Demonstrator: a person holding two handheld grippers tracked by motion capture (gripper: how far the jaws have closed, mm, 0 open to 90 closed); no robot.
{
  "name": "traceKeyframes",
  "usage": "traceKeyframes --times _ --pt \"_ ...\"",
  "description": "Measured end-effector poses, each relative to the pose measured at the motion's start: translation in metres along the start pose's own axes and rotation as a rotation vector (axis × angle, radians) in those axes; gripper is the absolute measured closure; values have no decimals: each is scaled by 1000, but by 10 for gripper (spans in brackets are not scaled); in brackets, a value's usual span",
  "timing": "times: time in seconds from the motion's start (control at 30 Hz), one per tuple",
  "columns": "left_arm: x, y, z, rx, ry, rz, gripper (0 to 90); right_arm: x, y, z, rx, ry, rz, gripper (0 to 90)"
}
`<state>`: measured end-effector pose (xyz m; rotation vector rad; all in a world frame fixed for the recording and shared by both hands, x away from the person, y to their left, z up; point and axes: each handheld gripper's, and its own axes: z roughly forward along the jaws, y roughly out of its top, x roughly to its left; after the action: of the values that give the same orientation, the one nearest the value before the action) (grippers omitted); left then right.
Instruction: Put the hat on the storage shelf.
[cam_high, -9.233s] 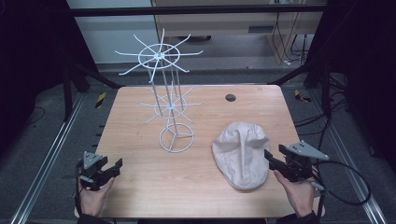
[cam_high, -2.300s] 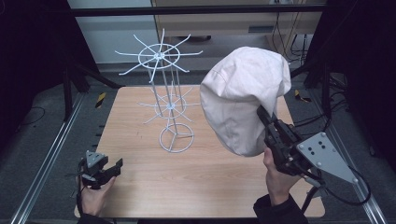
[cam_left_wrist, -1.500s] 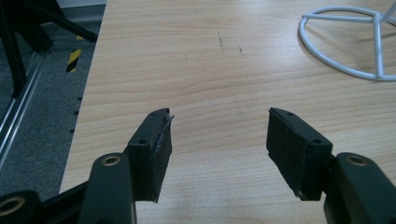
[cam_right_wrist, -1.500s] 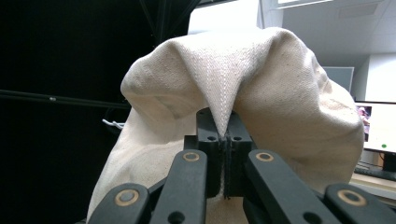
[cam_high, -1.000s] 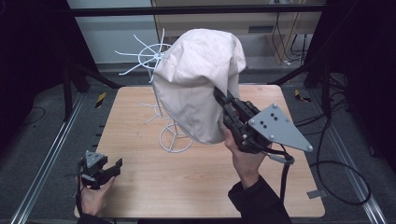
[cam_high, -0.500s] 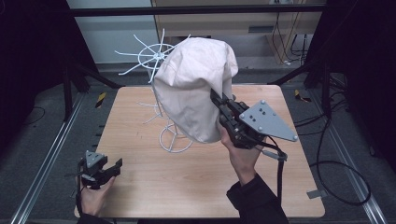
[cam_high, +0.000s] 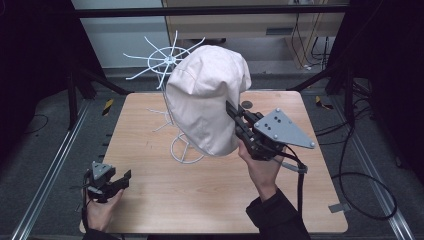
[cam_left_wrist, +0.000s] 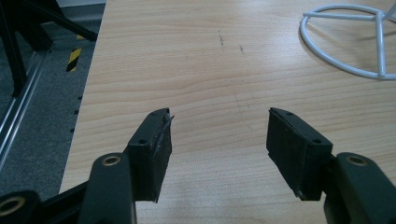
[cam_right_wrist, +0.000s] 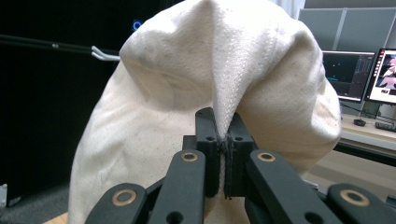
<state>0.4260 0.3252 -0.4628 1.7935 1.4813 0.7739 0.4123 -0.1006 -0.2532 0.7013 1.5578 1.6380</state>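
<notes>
A cream cloth hat (cam_high: 207, 97) hangs in the air over the white wire rack (cam_high: 167, 62), covering the rack's middle. My right gripper (cam_high: 235, 114) is shut on a pinched fold of the hat (cam_right_wrist: 219, 70); its jaws meet on the fabric (cam_right_wrist: 223, 135). The rack's ring base (cam_high: 182, 150) rests on the wooden table (cam_high: 220, 200). Near the table's front left corner my left gripper (cam_high: 120, 177) is held low and open. In its own view the left gripper (cam_left_wrist: 217, 126) has nothing between the jaws, and the ring base (cam_left_wrist: 348, 39) lies ahead to the right.
A small dark disc (cam_high: 246, 104) lies on the table behind the hat. Metal rails (cam_high: 47, 170) run along the floor on both sides. Cables (cam_high: 360, 185) trail off the table's right side. Monitors (cam_right_wrist: 364, 74) stand in the background of the right gripper view.
My right gripper picked the hat up from the table and carried it up and left over the rack. In the last half second it eased slightly lower. The left gripper stayed put.
</notes>
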Motion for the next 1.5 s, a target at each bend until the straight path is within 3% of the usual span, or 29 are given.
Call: traceKeyframes --times 0.8,1.5 --pt "0 0 0 4 0 1 398 -6 -24 4 123 22 -18 828" --pt "0 0 1 8 -2 3 396 -6 -46 15 212 41 15 765"
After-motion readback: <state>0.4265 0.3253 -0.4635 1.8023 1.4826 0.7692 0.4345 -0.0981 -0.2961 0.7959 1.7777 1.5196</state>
